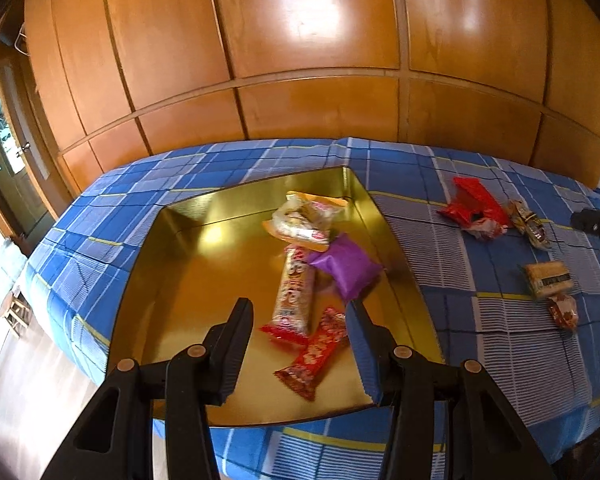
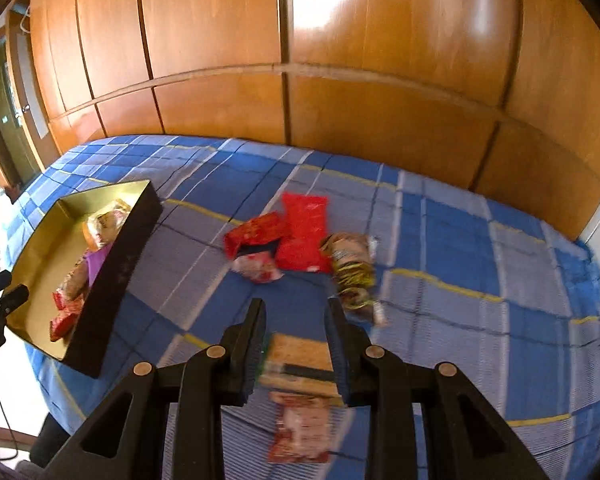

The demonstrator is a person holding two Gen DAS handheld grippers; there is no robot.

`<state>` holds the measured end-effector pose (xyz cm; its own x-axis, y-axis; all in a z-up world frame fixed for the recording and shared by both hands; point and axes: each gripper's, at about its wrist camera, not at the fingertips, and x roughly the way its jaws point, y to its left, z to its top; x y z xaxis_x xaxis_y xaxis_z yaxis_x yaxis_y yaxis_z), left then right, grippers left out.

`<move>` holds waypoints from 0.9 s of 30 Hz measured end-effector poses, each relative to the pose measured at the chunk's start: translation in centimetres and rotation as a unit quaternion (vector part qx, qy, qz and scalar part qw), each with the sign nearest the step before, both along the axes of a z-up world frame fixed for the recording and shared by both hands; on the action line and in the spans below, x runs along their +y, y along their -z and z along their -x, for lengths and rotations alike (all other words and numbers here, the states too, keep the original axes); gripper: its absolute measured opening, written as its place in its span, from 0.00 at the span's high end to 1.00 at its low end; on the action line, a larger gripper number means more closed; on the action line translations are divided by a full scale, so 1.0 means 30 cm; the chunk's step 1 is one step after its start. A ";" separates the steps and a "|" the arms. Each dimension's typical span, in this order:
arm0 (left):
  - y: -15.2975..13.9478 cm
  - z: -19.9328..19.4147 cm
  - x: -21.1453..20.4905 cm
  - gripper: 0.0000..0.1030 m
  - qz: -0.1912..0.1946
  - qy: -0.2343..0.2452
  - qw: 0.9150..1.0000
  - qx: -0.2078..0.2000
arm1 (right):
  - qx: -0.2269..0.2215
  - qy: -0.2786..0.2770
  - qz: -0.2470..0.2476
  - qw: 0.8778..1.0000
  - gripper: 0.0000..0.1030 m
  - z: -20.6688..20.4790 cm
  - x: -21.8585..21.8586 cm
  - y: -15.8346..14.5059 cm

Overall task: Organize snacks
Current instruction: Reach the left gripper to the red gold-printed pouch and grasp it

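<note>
Gripper in my left hand [image 1: 302, 308] hovers over the gold tray [image 1: 180, 248], its jaws parted partway with nothing between them. From that wrist view, I see the tray sitting on a bed covered by a blue checked sheet [image 1: 480, 320], with a wall of glossy wooden cupboard doors [image 1: 300, 40] behind. Inside the tray, from far to near, lie a pale crinkled packet [image 1: 304, 220], a purple pouch [image 1: 346, 268], a long pale snack bar [image 1: 294, 292] and a red patterned bar [image 1: 316, 352]. To the right of the tray, loose on the sheet, I see a red wrapper [image 1: 474, 206], a dark striped packet [image 1: 530, 222], a tan cracker pack [image 1: 548, 278] and, touching its near side, a small red-brown packet [image 1: 564, 310].

From the right wrist view, the tray's dark outer wall [image 2: 116, 280] stands at the left, with the left gripper's tips just beside its near corner. In the middle of the sheet lie a crumpled red wrapper [image 2: 254, 234], a flat red packet [image 2: 304, 236] and the striped packet [image 2: 352, 268], all close together. My right gripper [image 2: 296, 310] hangs above the sheet with its jaws set narrow and empty. Below it, blurred, lie the tan cracker pack [image 2: 300, 360] and the red-brown packet [image 2: 302, 428]; I cannot tell whether the fingers touch them.
</note>
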<state>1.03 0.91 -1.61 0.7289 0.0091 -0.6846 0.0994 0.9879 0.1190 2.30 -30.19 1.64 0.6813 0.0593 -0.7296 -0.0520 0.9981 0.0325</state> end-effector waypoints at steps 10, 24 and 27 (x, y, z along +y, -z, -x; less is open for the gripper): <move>-0.003 -0.032 -0.086 0.53 -0.006 0.019 1.000 0.011 | -0.052 0.018 0.054 0.997 0.70 0.048 0.011 -0.129; -0.017 -0.081 -0.246 0.53 -0.018 0.062 0.998 0.018 | -0.061 -0.003 0.101 0.993 0.69 0.045 0.002 -0.134; -0.013 -0.091 -0.270 0.53 -0.020 0.068 0.997 0.021 | -0.059 -0.004 0.101 0.993 0.69 0.041 -0.006 -0.129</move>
